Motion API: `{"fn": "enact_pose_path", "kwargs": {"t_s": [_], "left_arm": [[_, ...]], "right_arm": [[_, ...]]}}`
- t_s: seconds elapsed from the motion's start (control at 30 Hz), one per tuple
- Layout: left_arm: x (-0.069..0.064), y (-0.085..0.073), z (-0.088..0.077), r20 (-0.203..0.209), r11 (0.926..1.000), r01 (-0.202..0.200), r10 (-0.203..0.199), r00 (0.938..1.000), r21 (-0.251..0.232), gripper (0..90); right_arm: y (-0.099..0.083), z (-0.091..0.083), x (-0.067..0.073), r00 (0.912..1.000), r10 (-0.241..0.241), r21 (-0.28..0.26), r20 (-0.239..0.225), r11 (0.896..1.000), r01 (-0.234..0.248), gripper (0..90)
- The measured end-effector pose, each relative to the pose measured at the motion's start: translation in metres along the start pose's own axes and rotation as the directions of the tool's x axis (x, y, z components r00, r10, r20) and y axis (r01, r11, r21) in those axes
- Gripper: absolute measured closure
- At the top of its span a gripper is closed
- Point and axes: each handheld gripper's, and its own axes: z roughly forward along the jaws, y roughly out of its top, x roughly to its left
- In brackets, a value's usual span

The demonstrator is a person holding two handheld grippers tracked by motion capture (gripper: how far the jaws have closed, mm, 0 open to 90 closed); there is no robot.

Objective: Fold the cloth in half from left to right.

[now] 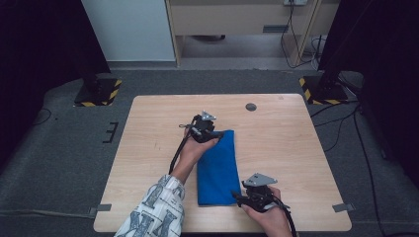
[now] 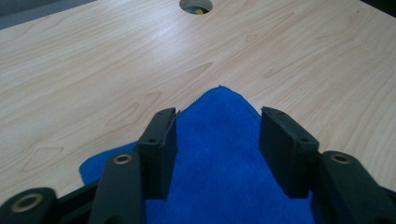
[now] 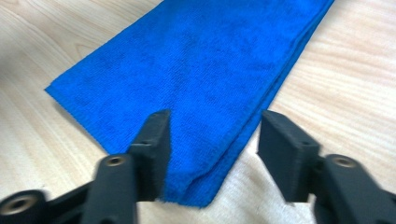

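Folded blue cloth (image 1: pixel 217 168) flat on table (image 1: pixel 148 148); left gripper (image 1: pixel 210 132) at its far corner, right gripper (image 1: pixel 247 193) at its near corner, both part-open, gripping nothing.

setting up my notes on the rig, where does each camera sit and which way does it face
high view: above the person's side, looking forward and down on the table; forearms and both hands show, left gripper, right gripper.
left gripper view: rides on the left gripper, looking along its open jaws over the blue cloth.
right gripper view: rides on the right gripper, jaws open at a cloth corner.
shared: the blue cloth and the table.
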Motion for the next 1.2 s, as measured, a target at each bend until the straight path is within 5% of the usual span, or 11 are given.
{"fn": "enact_pose_path", "kwargs": {"t_s": [0.27, 0.47, 0.53, 0.7, 1.2], "left_arm": [[0.001, -0.011, -0.019, 0.005, 0.9998, -0.013, 0.013, 0.9999, -0.014, 27.9], [0.0, -0.02, -0.025, -0.01, 0.9999, -0.011, 0.011, 0.9999, -0.009, 12.3], [0.001, -0.021, -0.026, -0.001, 0.9998, -0.013, 0.013, 0.9999, -0.012, 10.9], [0.001, -0.026, -0.026, 0.029, 0.9998, -0.018, 0.018, 0.9994, -0.003, 9.7], [0.016, -0.032, -0.035, 0.02, 0.9995, -0.028, 0.028, 0.9994, 0.016, 9.4]], "right_arm": [[0.0, 0.004, -0.008, 0.999, -0.031, -0.022, 0.033, 0.999, 0.031, 24.9], [0.0, 0.006, -0.015, 0.9994, -0.002, -0.019, 0.035, 1.0, 0.003, 16.8], [0.003, 0.011, -0.015, 0.9996, 0.022, -0.001, 0.018, 1.0, -0.022, 15.2], [0.019, 0.021, -0.01, 0.9998, -0.022, 0.003, 0.002, 1.0, 0.022, 13.8], [0.064, 0.043, -0.038, 0.9986, -0.015, -0.001, 0.051, 1.0, 0.015, 10.4]]}}
